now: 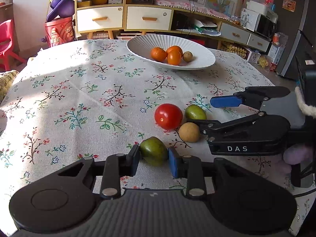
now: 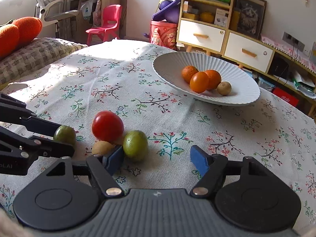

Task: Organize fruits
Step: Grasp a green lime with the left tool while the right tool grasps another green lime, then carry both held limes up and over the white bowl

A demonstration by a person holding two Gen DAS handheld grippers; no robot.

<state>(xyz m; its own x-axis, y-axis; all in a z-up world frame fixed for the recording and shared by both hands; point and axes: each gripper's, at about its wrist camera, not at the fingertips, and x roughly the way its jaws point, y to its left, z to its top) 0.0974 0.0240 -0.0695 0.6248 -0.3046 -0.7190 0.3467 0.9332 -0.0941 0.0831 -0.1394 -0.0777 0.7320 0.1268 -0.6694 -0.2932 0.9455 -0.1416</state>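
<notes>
My left gripper (image 1: 154, 161) is shut on a dark green fruit (image 1: 154, 151) that rests on the flowered tablecloth; the right wrist view shows the same grip (image 2: 66, 138) on that fruit (image 2: 65, 135). Beyond it lie a red tomato (image 1: 168, 116), a small tan fruit (image 1: 189, 132) and a lighter green lime (image 1: 195, 113). My right gripper (image 2: 157, 160) is open around the lime (image 2: 135, 145). Its left pad stands beside the lime and the right pad is well apart. The tan fruit (image 2: 102, 148) sits just outside that left pad, under the tomato (image 2: 107, 126).
A white ribbed plate (image 1: 142, 46) (image 2: 173, 65) at the far side of the table holds three orange fruits and one small brown fruit. Open tablecloth lies between the plate and the loose fruits. The table's edge runs along the right. A hand (image 1: 296, 154) holds the right gripper.
</notes>
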